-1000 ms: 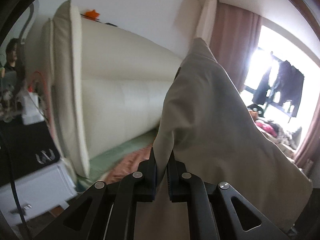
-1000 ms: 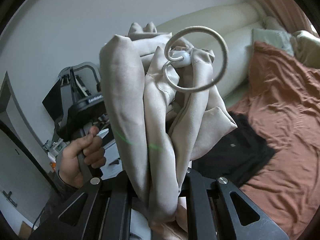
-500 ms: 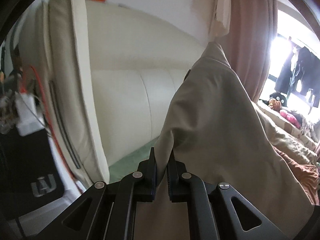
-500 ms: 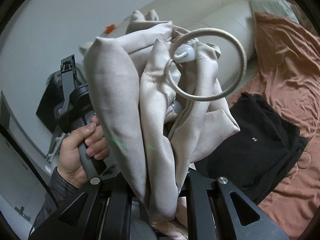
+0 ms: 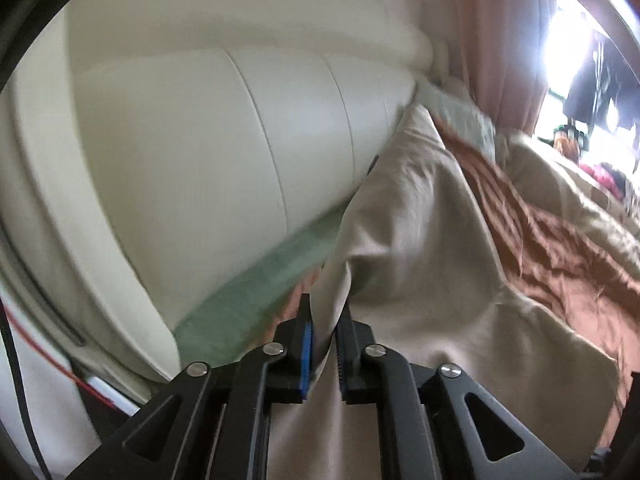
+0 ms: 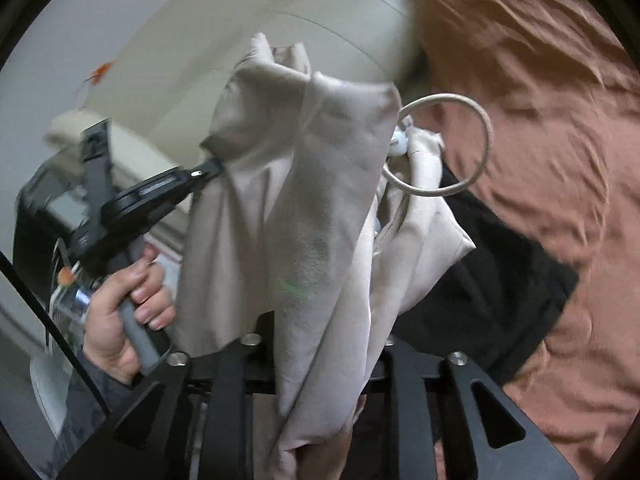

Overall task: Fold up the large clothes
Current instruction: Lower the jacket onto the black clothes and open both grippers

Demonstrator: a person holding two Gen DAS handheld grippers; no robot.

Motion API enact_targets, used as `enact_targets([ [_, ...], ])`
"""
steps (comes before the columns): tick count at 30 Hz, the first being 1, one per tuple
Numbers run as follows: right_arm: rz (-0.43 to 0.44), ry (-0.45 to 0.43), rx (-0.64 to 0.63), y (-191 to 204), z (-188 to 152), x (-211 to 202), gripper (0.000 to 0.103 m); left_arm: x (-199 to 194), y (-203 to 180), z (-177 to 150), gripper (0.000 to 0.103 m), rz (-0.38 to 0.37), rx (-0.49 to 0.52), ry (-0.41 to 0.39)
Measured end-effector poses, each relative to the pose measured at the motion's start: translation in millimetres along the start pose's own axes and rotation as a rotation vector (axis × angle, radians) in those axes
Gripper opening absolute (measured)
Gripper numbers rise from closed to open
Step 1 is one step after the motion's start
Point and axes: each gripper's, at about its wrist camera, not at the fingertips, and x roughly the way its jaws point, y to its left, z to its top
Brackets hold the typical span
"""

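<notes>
A beige satin garment [image 5: 420,240] runs from my left gripper [image 5: 323,320] out onto the rust-brown bed sheet [image 5: 560,248]. The left jaws are opening, a thin fold still standing loosely between them beside the blue pad. In the right wrist view the same garment [image 6: 312,200] is bunched between the jaws of my right gripper [image 6: 320,336], which are also opening; cloth hides the fingertips. A beige cord loop [image 6: 472,120] with a white toggle [image 6: 398,144] sticks out of the bunch. The left gripper [image 6: 208,170] meets the cloth's left edge, held by a hand [image 6: 120,320].
A cream padded headboard [image 5: 220,160] rises at the left, with a green strip of bedding [image 5: 260,292] at its foot. A folded black garment [image 6: 500,280] lies on the rust sheet [image 6: 560,120] under the bunch. Pink curtains [image 5: 500,40] and a bright window stand at the far right.
Both grippers have dropped toward the bed. The garment, which hung upright before, now drapes onto the sheet. Both pairs of jaws stand wider, the right ones far more.
</notes>
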Motion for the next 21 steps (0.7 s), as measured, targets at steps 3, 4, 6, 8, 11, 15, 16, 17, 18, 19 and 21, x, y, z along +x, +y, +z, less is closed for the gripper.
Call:
enact_targets([
  [3,-0.029,0.036,0.118,-37,-5,11,0.066,22,-8,-14,0.031,0.055,0.035,0.062],
  [4,-0.033,0.042,0.145,-44,-7,17,0.066,26,-10,-19,0.035,0.05,0.041,0.079],
  [6,-0.025,0.057,0.183,-57,-14,17,0.066,32,-11,-29,0.039,0.044,0.058,0.119],
  [8,0.0,0.046,0.191,-55,-18,11,0.066,31,-13,-38,0.04,0.042,0.072,0.14],
  [11,-0.049,0.02,0.177,-49,-21,-9,0.066,21,-15,-53,0.047,0.04,0.071,0.149],
  [15,-0.119,-0.062,0.083,-31,-35,-48,0.066,9,-15,-72,0.048,0.012,0.053,0.153],
  [16,-0.128,-0.083,0.045,-23,-38,-54,0.066,5,-16,-77,0.048,0.007,0.035,0.153],
  [17,-0.134,-0.101,0.003,-11,-38,-59,0.066,1,-16,-81,0.048,0.0,0.018,0.157],
  [18,-0.137,-0.108,-0.028,-4,-40,-63,0.066,-2,-15,-86,0.048,-0.009,0.002,0.153],
  [19,-0.145,-0.111,-0.061,5,-43,-65,0.066,-11,-12,-94,0.048,-0.015,-0.03,0.143],
  [21,-0.17,-0.106,-0.122,22,-44,-64,0.066,-19,-13,-106,0.048,-0.017,-0.064,0.145],
])
